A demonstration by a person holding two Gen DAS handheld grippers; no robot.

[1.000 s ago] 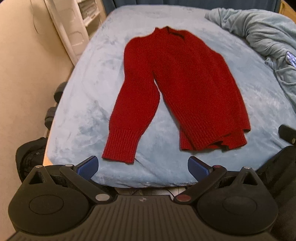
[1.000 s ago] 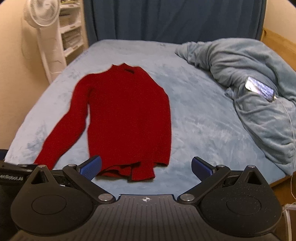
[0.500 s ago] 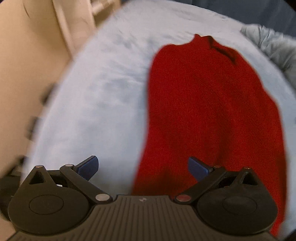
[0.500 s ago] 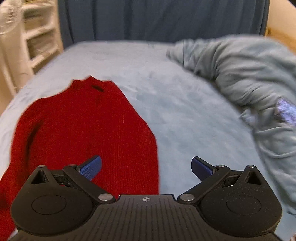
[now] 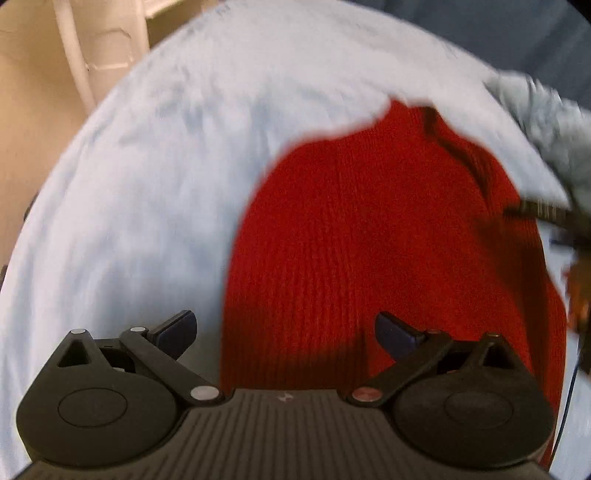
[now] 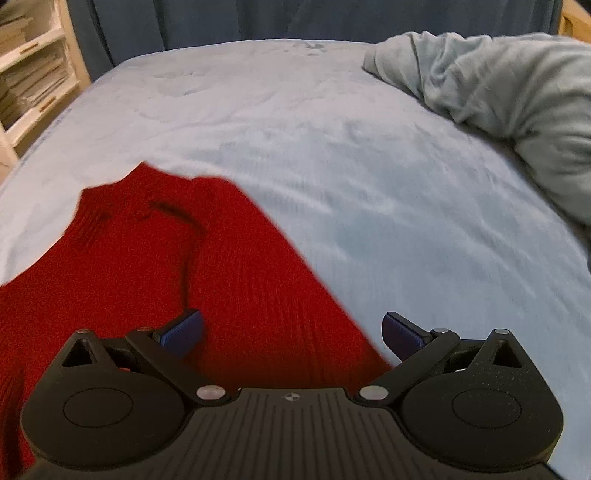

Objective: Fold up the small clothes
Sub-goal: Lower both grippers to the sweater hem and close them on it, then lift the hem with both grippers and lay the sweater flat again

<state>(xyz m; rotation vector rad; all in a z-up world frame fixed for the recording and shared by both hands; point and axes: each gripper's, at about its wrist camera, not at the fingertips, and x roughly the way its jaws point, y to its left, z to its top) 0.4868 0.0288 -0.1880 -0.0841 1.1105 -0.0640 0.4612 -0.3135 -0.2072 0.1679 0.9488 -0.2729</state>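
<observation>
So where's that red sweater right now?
The red sweater lies flat on the light blue bed cover, filling the lower left of the right wrist view, left of the crumpled grey-blue blanket.

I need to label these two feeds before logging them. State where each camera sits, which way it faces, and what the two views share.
Left wrist: sits on the left gripper, low over the bed, facing forward across the red sweater toward its collar; own open blue-tipped fingers show.
Right wrist: sits on the right gripper, facing forward over the sweater's right edge toward the rumpled blanket and curtain; own open fingers show.
Shared: the sweater, bed and blanket.
</observation>
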